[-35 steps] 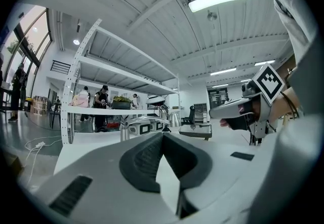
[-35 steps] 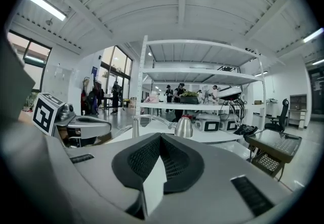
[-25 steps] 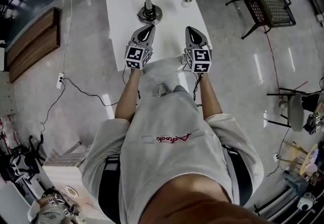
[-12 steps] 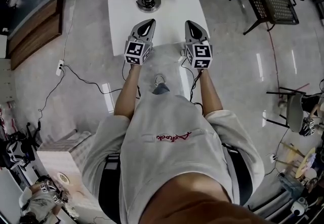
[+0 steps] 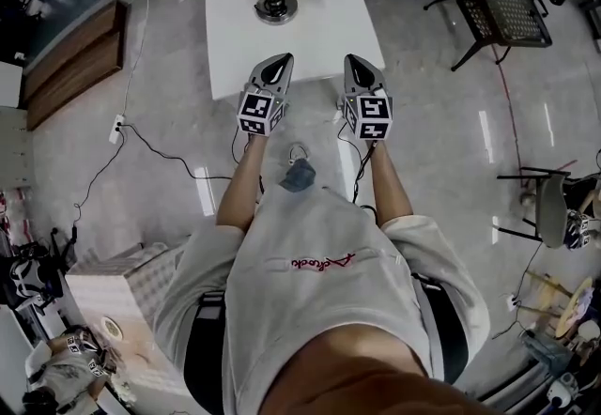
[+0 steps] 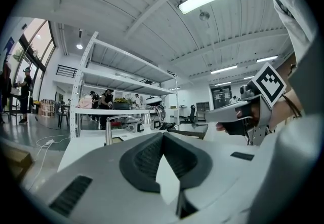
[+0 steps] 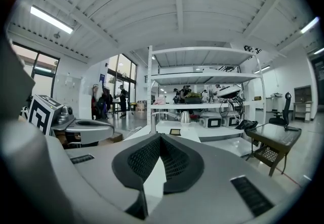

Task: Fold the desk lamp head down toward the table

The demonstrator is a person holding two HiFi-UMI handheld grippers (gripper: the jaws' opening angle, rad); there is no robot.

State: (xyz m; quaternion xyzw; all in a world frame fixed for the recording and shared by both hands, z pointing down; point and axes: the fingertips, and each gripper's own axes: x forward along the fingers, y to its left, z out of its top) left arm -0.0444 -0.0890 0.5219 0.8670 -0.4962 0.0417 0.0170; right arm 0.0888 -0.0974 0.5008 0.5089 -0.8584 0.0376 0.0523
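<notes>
Left gripper (image 5: pixel 278 64) and right gripper (image 5: pixel 362 66) are hovering pressed together, empty, at the desk (image 5: pixel 315 38) edge; reaching the far desk lamp (image 5: pixel 276 6) seems next.

— How do your tongs stand?
— My left tongs (image 5: pixel 279 61) are closed tight, pads together with nothing between them. My right tongs (image 5: pixel 361 63) are the same.
— And your arms?
— My left forearm (image 5: pixel 242 180) and right forearm (image 5: pixel 387 183) reach straight out from my chest, side by side and apart. Both tongs point level, their tips just over the near edge of the desk (image 5: pixel 230 66).
</notes>
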